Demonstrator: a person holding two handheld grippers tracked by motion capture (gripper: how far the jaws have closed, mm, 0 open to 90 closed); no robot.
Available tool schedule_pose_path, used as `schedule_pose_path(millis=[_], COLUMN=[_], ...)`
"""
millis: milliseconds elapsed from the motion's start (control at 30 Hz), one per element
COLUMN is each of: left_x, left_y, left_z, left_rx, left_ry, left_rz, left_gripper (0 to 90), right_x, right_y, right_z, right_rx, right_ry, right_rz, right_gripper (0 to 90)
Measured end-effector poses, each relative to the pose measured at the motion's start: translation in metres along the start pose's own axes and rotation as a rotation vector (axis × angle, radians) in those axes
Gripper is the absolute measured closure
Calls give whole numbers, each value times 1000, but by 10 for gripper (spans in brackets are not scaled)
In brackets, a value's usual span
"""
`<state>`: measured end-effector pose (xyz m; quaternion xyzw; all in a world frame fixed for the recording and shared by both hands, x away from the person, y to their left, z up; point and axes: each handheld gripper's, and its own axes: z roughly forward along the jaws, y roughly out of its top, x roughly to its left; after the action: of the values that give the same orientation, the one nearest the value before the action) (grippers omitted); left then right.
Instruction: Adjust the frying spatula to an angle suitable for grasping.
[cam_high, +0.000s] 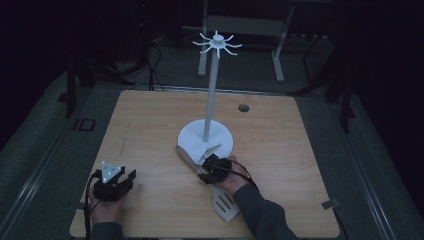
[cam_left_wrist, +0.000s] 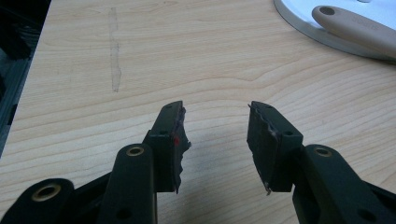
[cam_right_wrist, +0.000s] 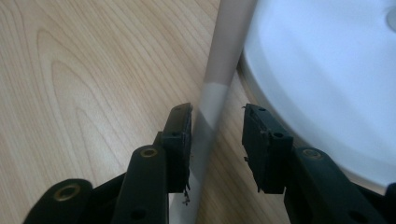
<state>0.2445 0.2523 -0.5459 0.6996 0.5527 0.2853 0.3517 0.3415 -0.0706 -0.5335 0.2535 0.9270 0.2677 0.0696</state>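
High view: overhead, facing forward and down on the light wooden table (cam_high: 150, 130). Both gripper views: close, low over the tabletop, sharing the round white stand base (cam_left_wrist: 303, 23) at two o'clock.

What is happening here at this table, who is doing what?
A person works with tongs in each hand. The right tongs straddle the handle of a spatula lying against the white base of a hook stand, jaws apart and not pressing it. The left tongs rest open over bare table.

A hook stand (cam_high: 206, 139) sits mid-worktop (cam_high: 150, 120). A spatula (cam_high: 220, 196) lies before it, its handle end resting on the stand's base. The left tongs (cam_high: 126, 175) sit well to the left.
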Motion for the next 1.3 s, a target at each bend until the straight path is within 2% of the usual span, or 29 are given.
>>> schedule_pose_path(millis=[167,233,333,400,467,533,567,633,700,800,867,900,967,1067,1100,1167,1200,1300], left_x=[0,0,0,1,0,0,0,0,-1,-1,-1,-1,-1,-1,-2,-2,-2,-2], left_y=[0,0,0,0,0,0,0,0,0,0,0,0,0,0,0,0,0,0], left_z=[0,0,0,0,0,0,0,1,1,1,1,1,1,2,2,3,3,3], left_rx=[1,-2,-2,1,-1,-1,2,1,2,4,7,7,8,13,14,14,14,14], left_ry=[0,1,1,-1,0,0,1,1,1,2,2,1,1,1,1,1,0,2], left_rz=[1,2,-2,-2,-1,0,0,0,0,1,2,2,2,5,5,6,8,6], left_gripper=[564,564,564,564,564,564,564,563,563,564,564,564,563,564,563,563,564,563], right_x=[1,2,4,2,0,-3,-5,-12,-16,-28,-31,-38,-43,-50,-52,-53,-54,-55], right_y=[2,2,1,-3,-7,-11,-14,-24,-27,-42,-46,-55,-62,-73,-75,-75,-73,-68], right_z=[6,12,11,9,5,3,1,-9,-13,-28,-30,-35,-37,-39,-39,-40,-39,-38], right_rx=[19,28,28,26,29,31,23,-7,-18,-32,-32,-24,-15,-2,-9,-14,-15,-11], right_ry=[-7,4,0,1,-28,-36,-23,-43,-46,-61,-70,-84,-97,-109,-99,-95,-112,-125], right_rz=[-14,-11,-17,-21,-30,-31,-19,18,27,77,87,115,138,158,166,169,160,148], right_gripper=[635,703,721,767,770,775,776,777,777,776,776,776,775,774,770,765,719,697])
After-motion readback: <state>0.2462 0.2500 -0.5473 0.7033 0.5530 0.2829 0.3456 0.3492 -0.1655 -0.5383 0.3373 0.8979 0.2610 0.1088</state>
